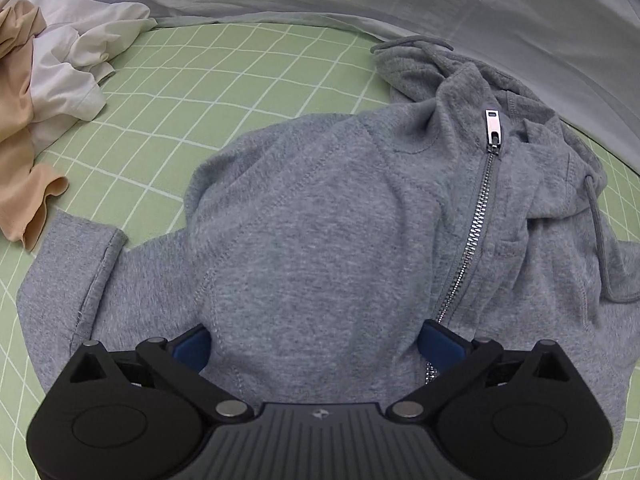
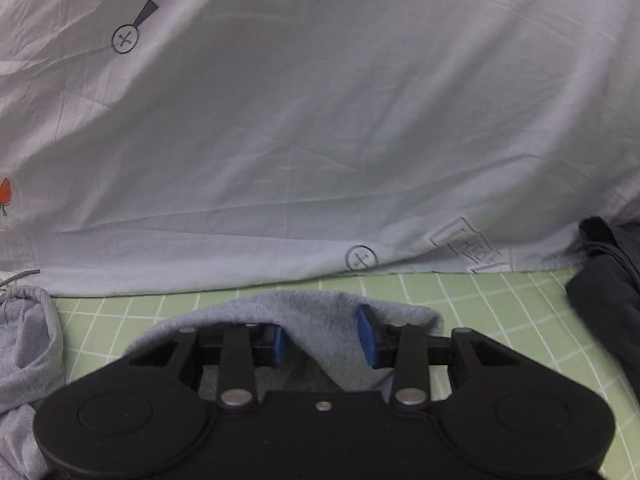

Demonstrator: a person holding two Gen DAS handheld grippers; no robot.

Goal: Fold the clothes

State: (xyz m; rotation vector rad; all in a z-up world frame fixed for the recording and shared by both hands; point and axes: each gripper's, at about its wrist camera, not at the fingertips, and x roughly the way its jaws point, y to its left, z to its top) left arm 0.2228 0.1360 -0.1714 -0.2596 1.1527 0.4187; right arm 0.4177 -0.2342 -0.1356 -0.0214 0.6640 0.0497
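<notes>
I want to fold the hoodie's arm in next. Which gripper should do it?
Probably the left gripper: its jaws are open over the grey hoodie, and the sleeve lies spread just beside it. The right gripper only sees a bunched grey edge.

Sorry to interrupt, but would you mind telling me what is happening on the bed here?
A person is folding a grey zip-up hoodie on a green checked sheet. The left gripper is open over the hoodie's front. The right gripper, also open, has grey fabric between its fingers. A crumpled white garment lies nearby.
</notes>
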